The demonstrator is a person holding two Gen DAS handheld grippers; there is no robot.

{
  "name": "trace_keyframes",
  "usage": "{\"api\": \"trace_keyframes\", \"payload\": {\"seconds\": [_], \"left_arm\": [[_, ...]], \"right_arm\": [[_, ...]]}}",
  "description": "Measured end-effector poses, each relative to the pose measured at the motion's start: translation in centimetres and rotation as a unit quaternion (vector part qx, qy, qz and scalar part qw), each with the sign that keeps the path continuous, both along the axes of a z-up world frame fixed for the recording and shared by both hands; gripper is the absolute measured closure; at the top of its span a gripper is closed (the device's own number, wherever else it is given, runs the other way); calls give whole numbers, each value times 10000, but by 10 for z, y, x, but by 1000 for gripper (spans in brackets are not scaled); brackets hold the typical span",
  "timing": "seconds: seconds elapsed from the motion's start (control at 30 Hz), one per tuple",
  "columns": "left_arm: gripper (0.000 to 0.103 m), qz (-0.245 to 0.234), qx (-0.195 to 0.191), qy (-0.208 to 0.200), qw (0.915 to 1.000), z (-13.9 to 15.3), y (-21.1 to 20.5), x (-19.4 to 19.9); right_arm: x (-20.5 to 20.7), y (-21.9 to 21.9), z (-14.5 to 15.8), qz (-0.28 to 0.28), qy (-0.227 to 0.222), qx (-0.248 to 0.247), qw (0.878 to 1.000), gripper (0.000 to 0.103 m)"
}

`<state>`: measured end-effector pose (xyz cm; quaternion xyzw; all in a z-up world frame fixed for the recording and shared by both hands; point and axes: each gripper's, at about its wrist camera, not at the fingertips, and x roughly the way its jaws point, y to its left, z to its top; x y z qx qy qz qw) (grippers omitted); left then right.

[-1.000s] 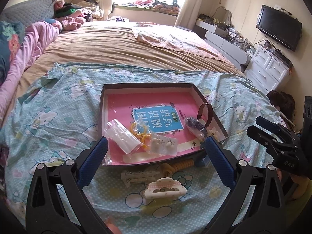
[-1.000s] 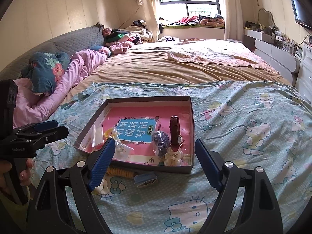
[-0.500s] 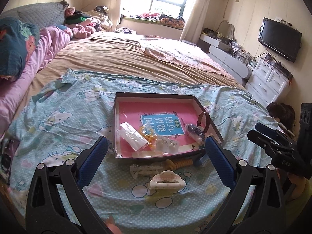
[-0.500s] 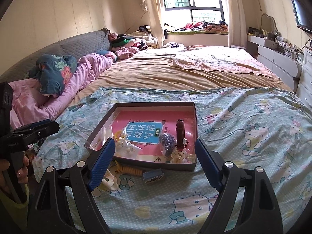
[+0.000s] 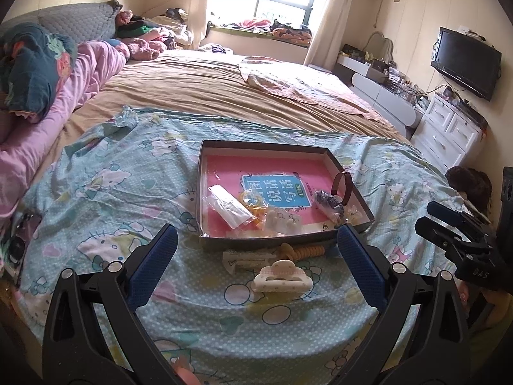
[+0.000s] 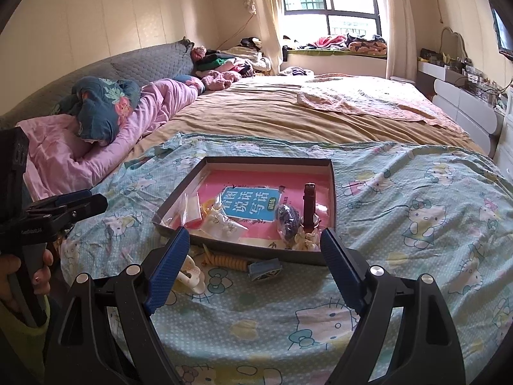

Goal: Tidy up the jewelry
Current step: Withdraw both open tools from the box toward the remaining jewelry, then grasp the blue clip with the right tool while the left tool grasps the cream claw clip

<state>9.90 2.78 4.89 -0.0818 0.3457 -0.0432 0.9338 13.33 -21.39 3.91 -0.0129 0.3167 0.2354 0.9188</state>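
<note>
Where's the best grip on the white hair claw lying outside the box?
Take the hair claw across its narrow middle body, coming from above with the left gripper, which hangs open right over it. It lies flat on the sheet, long side crosswise, clear of the box, so fingers likely fit front and back.

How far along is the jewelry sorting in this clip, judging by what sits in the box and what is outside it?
Partly done. Already in the box: the brown watch, a dark beaded piece, yellow rings and small bagged items. In hand: nothing; the left tool and right tool are both open and empty. Left on the bedsheet: the cream hair claw, yellow coil tie and blue clip.
</note>
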Motion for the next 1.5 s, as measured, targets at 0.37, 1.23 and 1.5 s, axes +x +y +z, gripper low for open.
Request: {"api": "trace_keyframes", "payload": {"seconds": [0.37,1.23,1.5], "left_arm": [[10,-56,186,199,9996,-15,-11,-6],[10,-296,591,999,9928,-82,-40,-5],[10,-418,702,1143,9901,-102,-52,4]], "right_arm": [[-7,-1,-16,122,161,-84,9998,21],[0,-25,-58,81,633,-126,9979,21],[14,-24,-78,94,864,-130,9961,21]]}}
